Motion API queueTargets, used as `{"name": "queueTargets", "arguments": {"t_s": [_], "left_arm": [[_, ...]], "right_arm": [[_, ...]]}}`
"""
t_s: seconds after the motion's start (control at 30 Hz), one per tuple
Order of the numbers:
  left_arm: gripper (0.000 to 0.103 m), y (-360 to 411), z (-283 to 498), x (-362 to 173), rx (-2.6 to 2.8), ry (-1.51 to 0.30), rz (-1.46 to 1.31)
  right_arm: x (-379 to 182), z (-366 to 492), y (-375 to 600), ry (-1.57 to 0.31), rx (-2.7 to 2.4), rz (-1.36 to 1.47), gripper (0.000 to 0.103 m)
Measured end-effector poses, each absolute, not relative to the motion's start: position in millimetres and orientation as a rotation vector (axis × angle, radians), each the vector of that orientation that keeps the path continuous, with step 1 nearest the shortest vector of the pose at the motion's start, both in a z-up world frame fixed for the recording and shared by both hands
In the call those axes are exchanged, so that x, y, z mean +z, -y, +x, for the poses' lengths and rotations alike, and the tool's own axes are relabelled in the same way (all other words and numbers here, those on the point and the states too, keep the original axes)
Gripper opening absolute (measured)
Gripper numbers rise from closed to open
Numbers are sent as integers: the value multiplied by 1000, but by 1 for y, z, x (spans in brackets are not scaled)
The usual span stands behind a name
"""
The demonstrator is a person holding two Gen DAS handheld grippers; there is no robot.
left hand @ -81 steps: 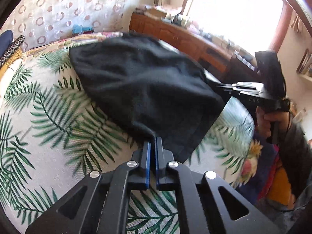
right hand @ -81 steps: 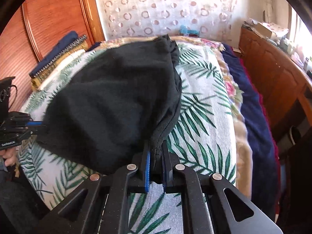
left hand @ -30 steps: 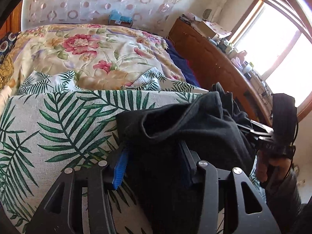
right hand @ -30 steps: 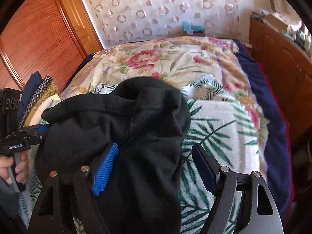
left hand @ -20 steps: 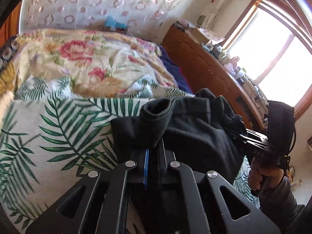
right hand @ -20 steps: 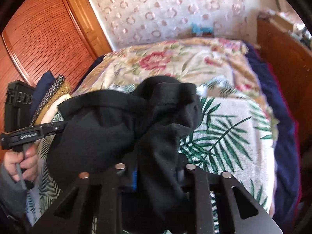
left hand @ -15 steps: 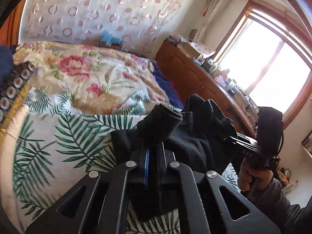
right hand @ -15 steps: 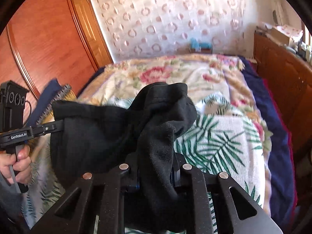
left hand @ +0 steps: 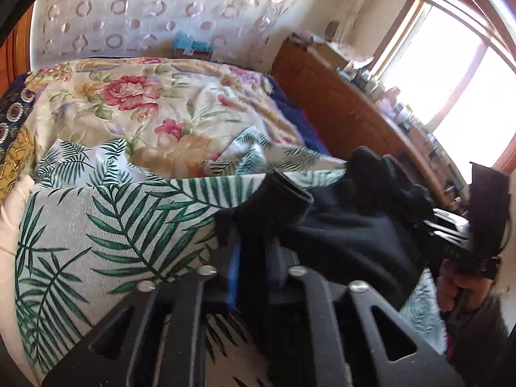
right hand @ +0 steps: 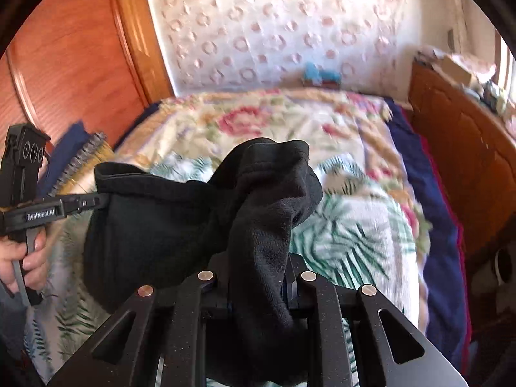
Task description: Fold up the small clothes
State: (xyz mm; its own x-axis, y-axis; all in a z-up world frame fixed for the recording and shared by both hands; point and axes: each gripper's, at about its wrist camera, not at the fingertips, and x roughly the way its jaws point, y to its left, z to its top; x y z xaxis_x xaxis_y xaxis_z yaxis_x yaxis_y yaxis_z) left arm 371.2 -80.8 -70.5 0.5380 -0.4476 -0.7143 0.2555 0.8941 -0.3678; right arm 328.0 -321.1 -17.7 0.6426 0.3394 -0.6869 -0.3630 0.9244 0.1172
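A black garment hangs bunched between my two grippers above the palm-leaf bed cover. My left gripper has a thick fold of it between its fingers; its jaws are opening a little, with the pads still against the cloth. In the right wrist view the left gripper holds the garment's far corner taut. My right gripper is shut on another bunched fold that drapes over its fingers. The right gripper shows at the garment's right end in the left wrist view, held by a hand.
A floral quilt covers the far half of the bed. A wooden dresser with clutter runs along the right under a bright window. A wooden wardrobe and stacked folded textiles stand on the left. A blue blanket edges the bed.
Both grippers stood wide around the garment lying on the bed, then closed on it and raised it in a bunch. The left jaws now stand slightly wider than half a second ago.
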Motion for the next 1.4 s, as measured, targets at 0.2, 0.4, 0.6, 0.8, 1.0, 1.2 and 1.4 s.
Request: {"name": "queueTargets", "arguments": {"t_s": [0.2,0.4,0.6,0.8,1.0,1.2,1.4], "left_arm": [[48,89,384,-84,-431,-941,-197],[22,103,388,-84,-461,-933,-153],[8,92,371,-61,-495,-878,-237],[8,63,319,2,-525,-722,-309],[8,6,266,52,-470,-581,-354],[8,-63,215,107,-346,-432,-346],[8,-128,178,128,-174,-359,-358]], "right_arm": [[-20,327,314,-780,401,-48,19],[-27,333,324,-784,419,-30,19],[-21,321,325,-738,440,-30,19],[18,294,314,-622,476,-51,19],[76,269,279,-500,568,-113,19],[131,257,207,-373,706,-195,19],[175,275,118,-313,867,-234,19]]}}
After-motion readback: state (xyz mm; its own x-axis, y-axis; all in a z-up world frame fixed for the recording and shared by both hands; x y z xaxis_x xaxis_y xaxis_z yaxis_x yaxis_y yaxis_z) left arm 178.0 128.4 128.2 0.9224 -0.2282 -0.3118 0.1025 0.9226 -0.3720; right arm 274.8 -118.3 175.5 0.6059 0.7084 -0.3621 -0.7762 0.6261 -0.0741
